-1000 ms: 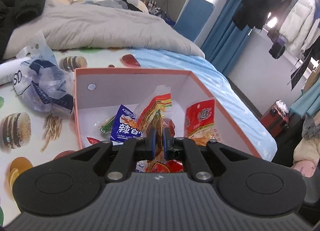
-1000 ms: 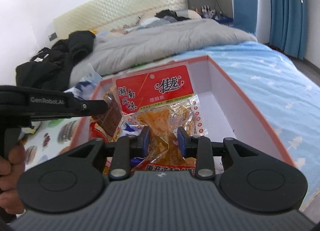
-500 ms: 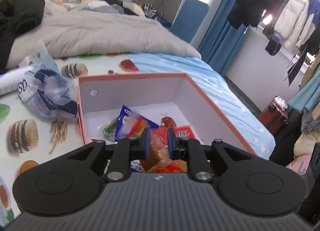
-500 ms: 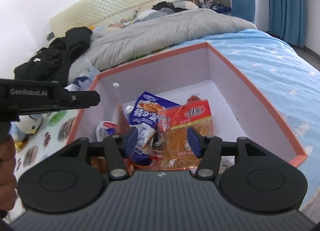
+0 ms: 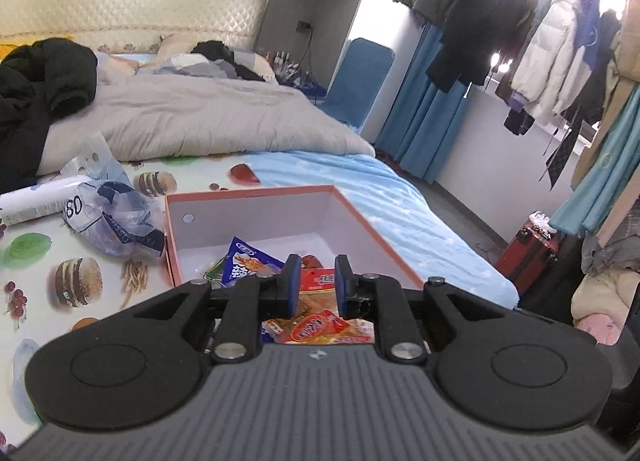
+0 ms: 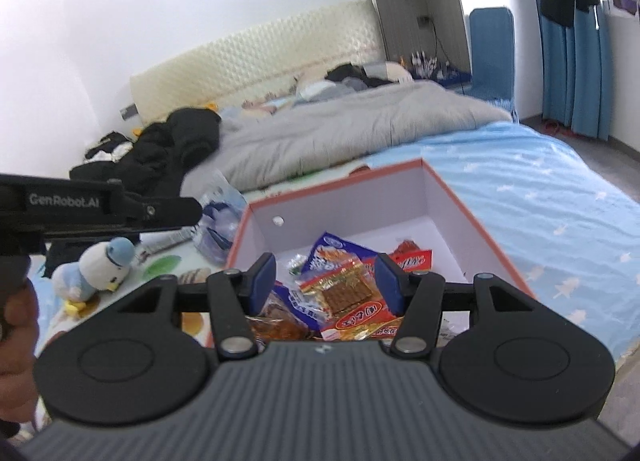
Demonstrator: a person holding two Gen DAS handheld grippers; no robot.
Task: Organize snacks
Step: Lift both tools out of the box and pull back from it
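Here, snack packets jumbled flat, box lengthwise away

The left gripper hangs above the near end of an open cardboard box with orange rim and white inside, its blue-padded fingers parted by a narrow gap with nothing between them. Inside the box lie a blue foil snack packet at eleven o'clock of the fingers and red-and-orange snack packets below them. The box sits on a bed under a food-printed sheet. A crumpled blue-and-clear plastic bag lies just beside the box at nine o'clock. A grey duvet spreads at twelve o'clock, a black jacket at ten.
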